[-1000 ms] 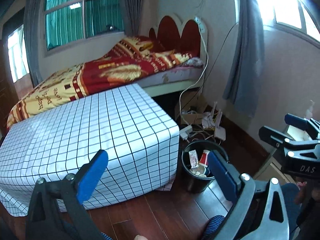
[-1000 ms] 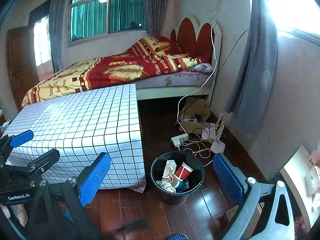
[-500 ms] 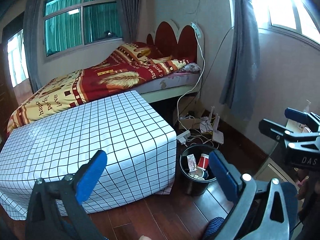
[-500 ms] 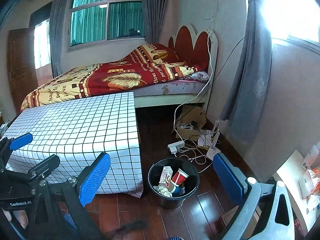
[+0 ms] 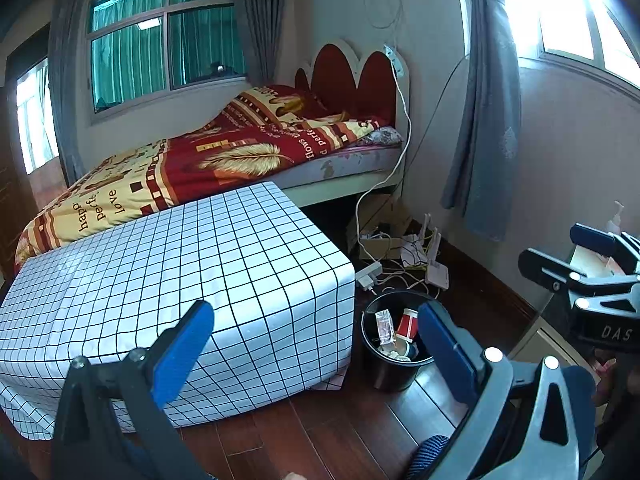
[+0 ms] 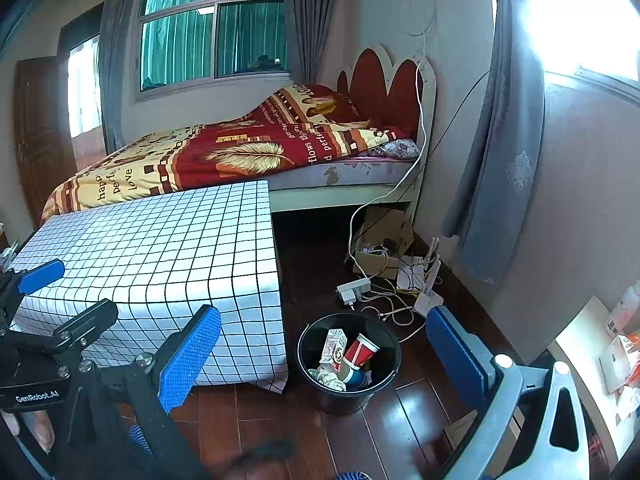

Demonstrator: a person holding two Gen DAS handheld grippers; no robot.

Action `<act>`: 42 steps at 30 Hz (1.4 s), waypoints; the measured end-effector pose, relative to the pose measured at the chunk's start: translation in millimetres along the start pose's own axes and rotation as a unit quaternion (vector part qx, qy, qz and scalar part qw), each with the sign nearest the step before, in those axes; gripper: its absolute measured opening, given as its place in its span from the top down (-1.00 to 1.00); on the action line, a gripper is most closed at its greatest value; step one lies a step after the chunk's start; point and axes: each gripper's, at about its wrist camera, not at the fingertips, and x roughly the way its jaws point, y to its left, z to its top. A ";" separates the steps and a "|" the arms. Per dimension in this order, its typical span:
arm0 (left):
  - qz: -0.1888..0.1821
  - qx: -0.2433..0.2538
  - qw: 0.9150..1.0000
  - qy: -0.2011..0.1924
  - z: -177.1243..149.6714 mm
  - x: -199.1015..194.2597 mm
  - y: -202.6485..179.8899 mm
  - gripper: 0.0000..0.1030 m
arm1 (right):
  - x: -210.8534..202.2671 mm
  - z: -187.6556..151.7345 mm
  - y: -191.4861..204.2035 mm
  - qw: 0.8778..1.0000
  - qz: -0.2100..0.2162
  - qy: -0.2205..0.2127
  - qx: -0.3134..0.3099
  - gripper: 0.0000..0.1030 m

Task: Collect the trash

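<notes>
The black trash bin (image 6: 349,360), holding a carton, red paper cup and crumpled tissue, stands on the floor right of the checked tabletop (image 6: 160,264), now farther away as both empty, wide-open grippers, left gripper (image 5: 312,344) and right gripper (image 6: 320,348), pull back, suggesting collection is finished.

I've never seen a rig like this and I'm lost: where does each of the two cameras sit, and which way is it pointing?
Left wrist view: sits on the left tongs, looking forward and down past the checked-cloth table to the black round trash bin; its open blue pads frame the view, and the right tongs show at the right edge.
Right wrist view: sits on the right tongs, facing the same way; the left tongs show at the left edge.
Shared: bin, table, red-and-yellow quilted bed.
</notes>
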 end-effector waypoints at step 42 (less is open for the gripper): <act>0.009 0.002 1.000 -0.004 0.0 -0.6 5.7 -0.99 | -2.4 -2.4 13.0 1.000 0.001 0.003 -0.005 -1.00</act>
